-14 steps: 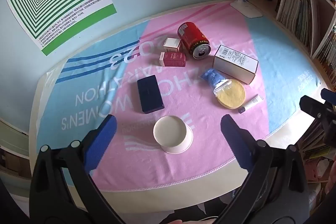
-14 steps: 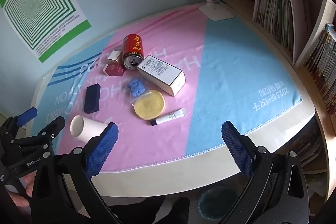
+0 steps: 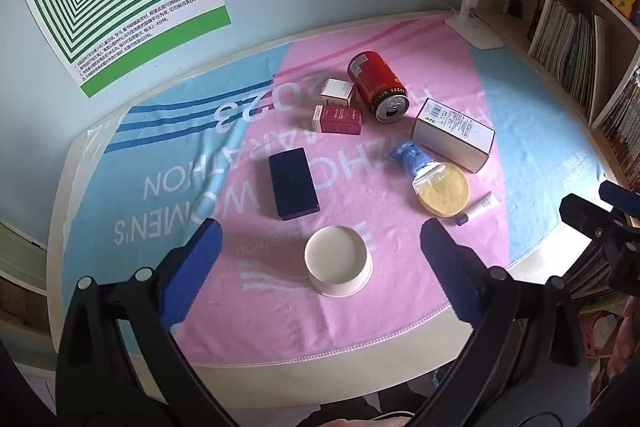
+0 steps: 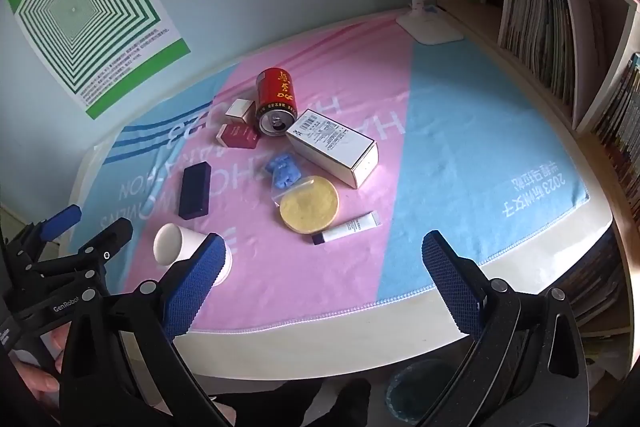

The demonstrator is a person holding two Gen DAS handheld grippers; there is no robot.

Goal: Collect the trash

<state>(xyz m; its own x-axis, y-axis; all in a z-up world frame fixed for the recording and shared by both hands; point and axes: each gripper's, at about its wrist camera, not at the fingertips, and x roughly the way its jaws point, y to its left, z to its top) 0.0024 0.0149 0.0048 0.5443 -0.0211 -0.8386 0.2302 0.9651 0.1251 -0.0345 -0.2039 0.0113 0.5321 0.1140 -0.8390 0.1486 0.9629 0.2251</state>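
Jaws spread wide on left hand-held gripper [image 3: 320,247] above paper cup [image 3: 338,261], right hand-held gripper [image 4: 322,261] wide, both empty

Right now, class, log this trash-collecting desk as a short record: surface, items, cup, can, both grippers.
surface: pink and blue towel over a desk
items: red can, paper cup, dark blue case, long white box, two small boxes, small tube
cup: upside down
can: on its side, opened
left gripper: jaws open, above the cup
right gripper: jaws open, empty
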